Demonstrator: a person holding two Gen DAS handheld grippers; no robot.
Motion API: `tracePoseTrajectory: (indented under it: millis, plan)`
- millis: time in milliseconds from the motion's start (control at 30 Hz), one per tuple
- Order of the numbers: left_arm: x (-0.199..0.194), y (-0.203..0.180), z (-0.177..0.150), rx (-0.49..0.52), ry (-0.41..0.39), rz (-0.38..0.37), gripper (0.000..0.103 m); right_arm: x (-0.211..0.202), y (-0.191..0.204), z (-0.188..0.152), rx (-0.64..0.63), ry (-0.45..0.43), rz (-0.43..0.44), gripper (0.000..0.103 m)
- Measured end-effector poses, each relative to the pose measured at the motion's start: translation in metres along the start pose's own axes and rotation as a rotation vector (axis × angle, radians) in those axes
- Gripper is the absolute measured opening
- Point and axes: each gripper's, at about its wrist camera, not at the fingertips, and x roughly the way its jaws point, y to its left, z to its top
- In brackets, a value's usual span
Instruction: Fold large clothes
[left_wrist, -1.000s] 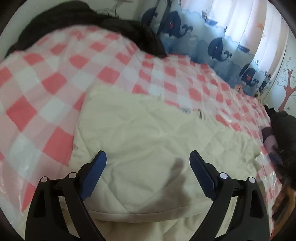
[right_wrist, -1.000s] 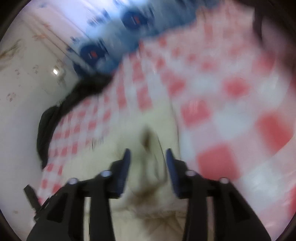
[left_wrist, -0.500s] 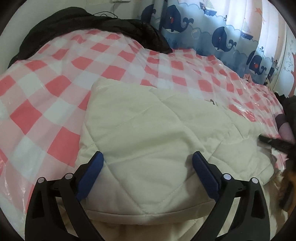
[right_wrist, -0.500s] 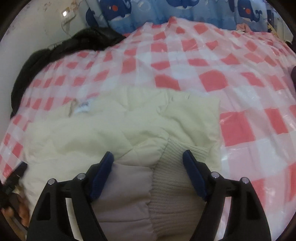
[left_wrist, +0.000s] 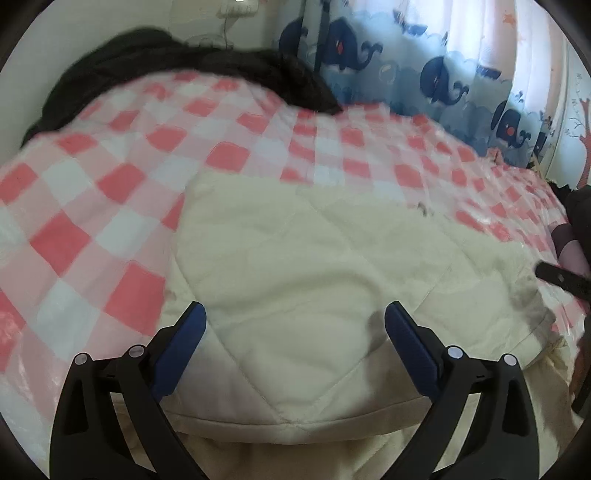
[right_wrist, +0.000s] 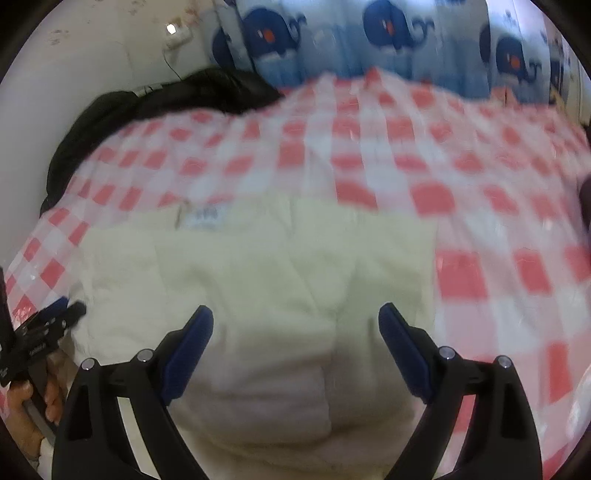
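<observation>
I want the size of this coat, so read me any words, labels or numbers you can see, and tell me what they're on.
No text can be read.
White tag on the cream quilted coat: dark print, too blurred to read.
Other tongs at the left edge: faint white marking, too small to read.

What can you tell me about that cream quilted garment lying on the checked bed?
The cream quilted garment is soft and padded, stitched in diamond lines. It lies folded and fairly flat on the pink-and-white checked bedcover, with a small white label near its far edge. Neither gripper's pads press on it.
</observation>
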Motion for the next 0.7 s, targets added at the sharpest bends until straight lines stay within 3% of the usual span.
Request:
tracePoseTrajectory:
  millis: [100,167,233,333,500,533,633,700]
  plan:
    - [-0.013,-0.007,0.008,0.048,-0.072,0.032,0.093,0.016,-0.008,0.018,0.021,0.003,-0.032,0.088]
    - [-0.009,-0.011,0.009,0.078,-0.07,0.045,0.094,0.045,-0.022,0.018,0.06,0.079,-0.069,0.088]
    - [0.007,-0.01,0.002,0.084,-0.004,0.047,0.094,0.067,-0.036,0.007,0.094,0.137,-0.056,0.09]
    - [0.027,-0.004,-0.003,0.066,0.084,0.032,0.095,0.067,-0.039,0.005,0.114,0.139,-0.043,0.091]
    - [0.028,-0.001,-0.004,0.062,0.081,0.032,0.095,-0.006,-0.012,-0.005,0.028,-0.042,-0.009,0.092]
    - [0.027,-0.001,-0.004,0.063,0.081,0.034,0.095,-0.009,-0.007,-0.012,0.008,-0.035,-0.005,0.093]
    - [0.021,0.002,-0.004,0.06,0.091,0.001,0.095,0.03,0.0,-0.045,-0.079,0.155,-0.031,0.096]
    - [0.006,0.011,0.0,0.063,0.14,-0.019,0.095,0.03,-0.008,-0.041,-0.041,0.179,-0.003,0.096]
